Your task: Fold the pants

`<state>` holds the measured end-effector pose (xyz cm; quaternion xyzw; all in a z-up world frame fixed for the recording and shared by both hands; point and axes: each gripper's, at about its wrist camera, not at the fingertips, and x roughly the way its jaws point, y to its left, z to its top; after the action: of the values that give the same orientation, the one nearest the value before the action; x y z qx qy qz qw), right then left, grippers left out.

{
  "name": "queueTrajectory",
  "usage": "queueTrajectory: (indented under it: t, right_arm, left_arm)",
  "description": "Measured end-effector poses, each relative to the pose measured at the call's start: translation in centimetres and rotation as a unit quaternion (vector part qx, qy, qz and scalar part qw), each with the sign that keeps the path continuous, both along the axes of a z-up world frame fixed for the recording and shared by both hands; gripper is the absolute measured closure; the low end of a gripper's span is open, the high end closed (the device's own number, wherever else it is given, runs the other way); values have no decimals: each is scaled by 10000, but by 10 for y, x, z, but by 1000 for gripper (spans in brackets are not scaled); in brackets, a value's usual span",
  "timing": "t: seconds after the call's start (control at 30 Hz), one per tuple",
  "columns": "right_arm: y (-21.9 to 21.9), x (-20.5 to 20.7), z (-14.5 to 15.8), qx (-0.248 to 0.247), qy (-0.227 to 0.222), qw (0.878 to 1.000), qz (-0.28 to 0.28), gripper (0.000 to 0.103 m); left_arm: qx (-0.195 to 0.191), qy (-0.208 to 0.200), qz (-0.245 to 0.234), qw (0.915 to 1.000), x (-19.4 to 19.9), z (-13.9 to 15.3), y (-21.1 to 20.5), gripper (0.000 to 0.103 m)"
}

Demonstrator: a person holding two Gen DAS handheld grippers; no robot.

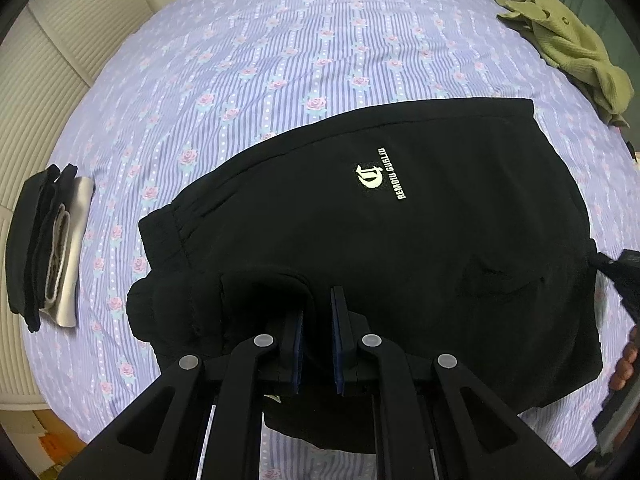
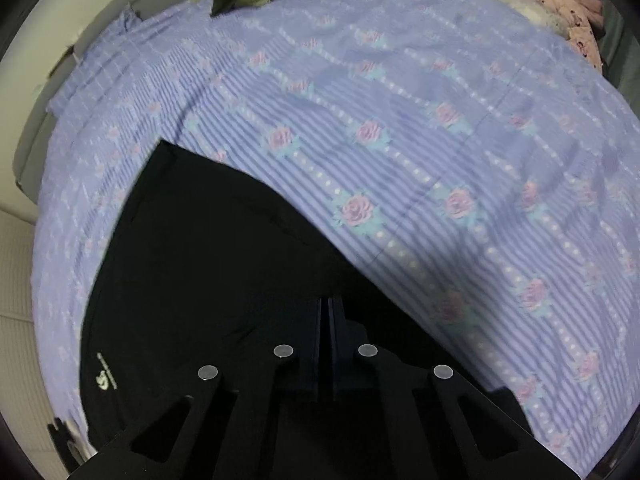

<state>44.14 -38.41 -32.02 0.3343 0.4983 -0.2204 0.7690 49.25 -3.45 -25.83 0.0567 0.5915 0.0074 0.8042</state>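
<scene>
Left gripper (image 1: 319, 312), right gripper (image 2: 328, 332): black linkage arms, 4 silver rivets, blue pads.

Beyond the pants (image 1: 400, 240) the bed (image 1: 280, 60) lies open across its middle. A folded stack (image 1: 48, 244) blocks the left edge, and a green garment (image 1: 568, 48) the far right corner. Right of the pants the sheet is bare up to a pink heap (image 2: 560, 4).
</scene>
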Motion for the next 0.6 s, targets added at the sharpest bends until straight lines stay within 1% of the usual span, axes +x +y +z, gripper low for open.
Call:
queueTrajectory:
  t: [0.07,0.1,0.13,0.17,0.2,0.23,0.3,0.47,0.53,0.6]
  right_arm:
    - [-1,-3,11,-53,-179,9998,35,99]
    - [2,2,15,-104,-228,9996,102,99]
    - [2,5,17,-174,-298,9992,182,96]
    - [3,11,16,-252,-268,9989,298,77]
    - [4,16,14,-263,-206,9988,348,41]
    - [4,22,11,-242,-167,9988,400,29]
    - [6,27,7,-244,-286,9982,465,28]
    - [7,39,-20,-107,40,9978,656,28]
    - [9,39,-27,-121,116,9976,674,30]
    - [9,34,-27,-181,161,9979,608,48]
  left_arm:
    - [-7,-6,-13,10000,-1,0,0,90]
    - [-25,-4,-11,10000,-2,0,0,90]
    - [-35,3,-13,10000,-2,0,0,90]
    - [-39,12,-15,10000,-2,0,0,90]
    - [-39,8,-22,10000,-2,0,-1,90]
    - [-38,3,-35,10000,-1,-1,-1,90]
    - [-22,4,-61,10000,-1,-1,-2,90]
    - [52,-13,-145,9999,-2,-3,-7,90]
    - [17,20,-132,9999,-2,-5,-8,90]
    - [-1,32,-115,9999,-2,-6,-8,90]
